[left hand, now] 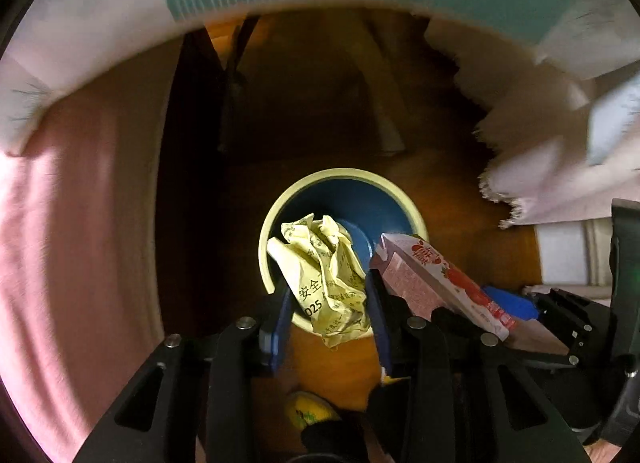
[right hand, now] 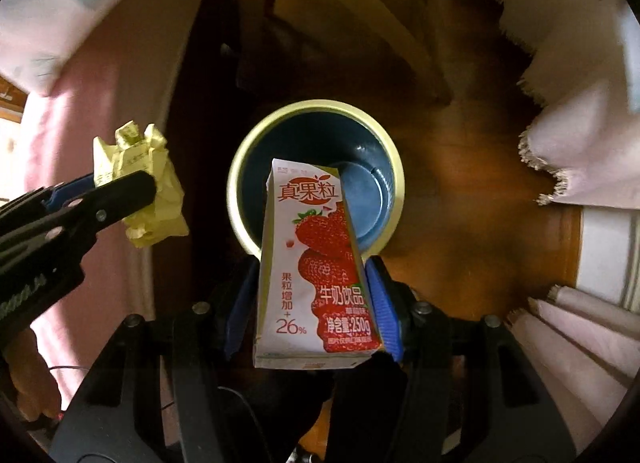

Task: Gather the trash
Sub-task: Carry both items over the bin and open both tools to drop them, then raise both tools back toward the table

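Blue-padded left gripper (left hand: 328, 303): jaws partly open, clasping crumpled yellow paper (left hand: 326, 275) above the near rim of the bin (left hand: 416, 219). Right-wrist view: right gripper (right hand: 312, 303), jaws wide, holding the strawberry milk carton (right hand: 316, 263) over the bin's near side. Best practice, in my judgement: centre each item over the bin's mouth before letting go.

A home, likely a bedroom or living room. Warm wooden floor (right hand: 460, 191); pink bedding or cover (left hand: 80, 223) draped at left; fringed pale cloth (right hand: 580, 151) at right; furniture legs (right hand: 360, 3) beyond; small round bin (right hand: 240, 167) on the floor.
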Demonstrator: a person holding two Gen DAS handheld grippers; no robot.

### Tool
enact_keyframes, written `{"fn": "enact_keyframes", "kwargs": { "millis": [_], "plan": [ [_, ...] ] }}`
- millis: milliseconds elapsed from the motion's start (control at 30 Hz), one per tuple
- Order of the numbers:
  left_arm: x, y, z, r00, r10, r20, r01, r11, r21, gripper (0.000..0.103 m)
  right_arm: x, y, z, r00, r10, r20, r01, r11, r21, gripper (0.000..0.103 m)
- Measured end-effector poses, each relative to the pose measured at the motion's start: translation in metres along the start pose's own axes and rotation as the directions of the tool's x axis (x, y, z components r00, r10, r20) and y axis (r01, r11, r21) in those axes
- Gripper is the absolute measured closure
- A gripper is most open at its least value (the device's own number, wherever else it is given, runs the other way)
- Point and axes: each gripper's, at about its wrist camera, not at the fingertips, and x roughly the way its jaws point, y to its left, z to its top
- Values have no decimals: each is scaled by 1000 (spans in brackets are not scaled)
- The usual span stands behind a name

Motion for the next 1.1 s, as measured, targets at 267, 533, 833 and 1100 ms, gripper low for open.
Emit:
{"fn": "enact_keyframes", "kwargs": {
  "millis": [267, 533, 833, 1100],
  "plan": [
    [87, 35, 19, 999, -49, -20, 48, 997, -55, 11, 72, -14, 34, 1000, 8, 3, -8, 998, 69, 34],
    [68, 43, 16, 999, -44, 11, 45, 998, -49, 6, 64, -2, 33, 997, -26, 70, 20, 997, 77, 33],
    [-67, 50, 2, 994, -35, 101, 42, 997, -70, 6, -51, 28, 19, 990, -33, 141, 19, 995, 99, 33],
    [-234, 49, -11, 969, -71, 235, 77, 997, -18, 6, -213, 85, -9, 963, -23, 267, 11, 999, 48, 33]
  ]
}}
